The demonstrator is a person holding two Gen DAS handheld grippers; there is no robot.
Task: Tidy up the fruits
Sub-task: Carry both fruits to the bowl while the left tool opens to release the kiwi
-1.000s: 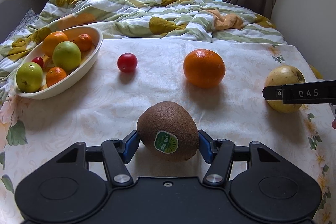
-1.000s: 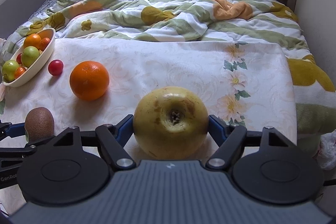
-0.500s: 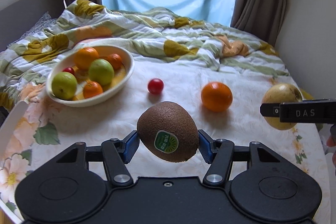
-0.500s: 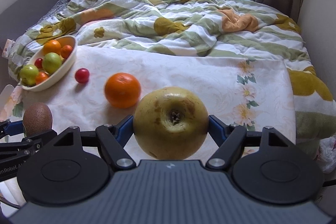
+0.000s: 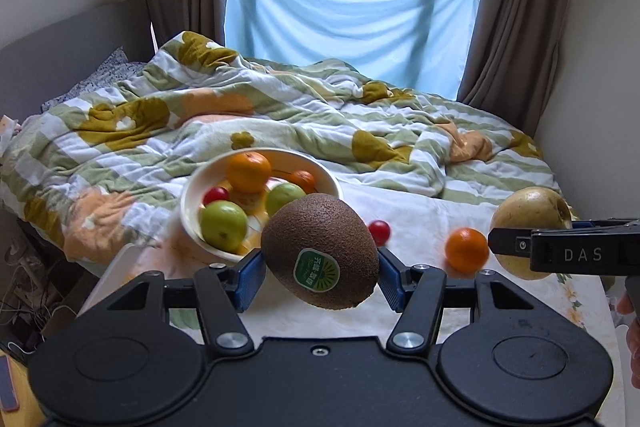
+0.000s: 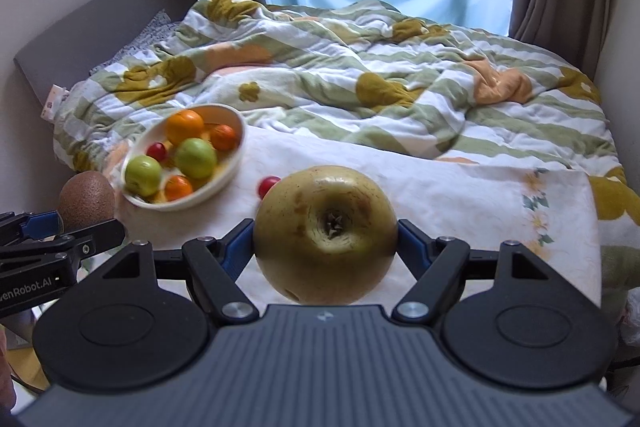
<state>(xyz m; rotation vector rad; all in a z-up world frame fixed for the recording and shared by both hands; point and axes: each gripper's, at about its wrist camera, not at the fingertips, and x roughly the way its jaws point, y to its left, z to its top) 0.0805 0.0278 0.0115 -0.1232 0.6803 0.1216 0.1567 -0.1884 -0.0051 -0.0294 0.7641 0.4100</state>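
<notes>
The kiwi (image 5: pixel 320 251) is up in the air, squeezed between the blue pads of the left gripper (image 5: pixel 320 277). Its long way runs across, pad to pad, a bit tilted, w/ the green sticker facing the camera. The apple (image 6: pixel 326 235) is also up in the air, pinched in the right gripper (image 6: pixel 326 247), its little dimple facing the camera. Both grippers are clamped on fruit, nothing is let go.

The bowl (image 5: pixel 192 195) sits at the far left corner of the cloth (image 5: pixel 420 211), by the quilt (image 5: pixel 280 107). From the left view the bowl is just past the kiwi and a bit left, so the kiwi only needs to go forward & down. From the right view the bowl (image 6: pixel 236 135) is well off to the left of the apple, so I think the left hand is nearer and should drop first. The 2 grippers are side by side, so they could bump if both go at once.

In the bowl: 2 green apples (image 6: pixel 196 157), a big orange one (image 6: pixel 185 126), 2 small orange ones, a small red one (image 6: pixel 157 151). It looks quite full, so a dropped fruit might roll.

Left on the cloth: a red tomato (image 5: pixel 379 231) near the bowl, and an orange (image 5: pixel 467 251) more to the right. Those 2 are not yet put away.
</notes>
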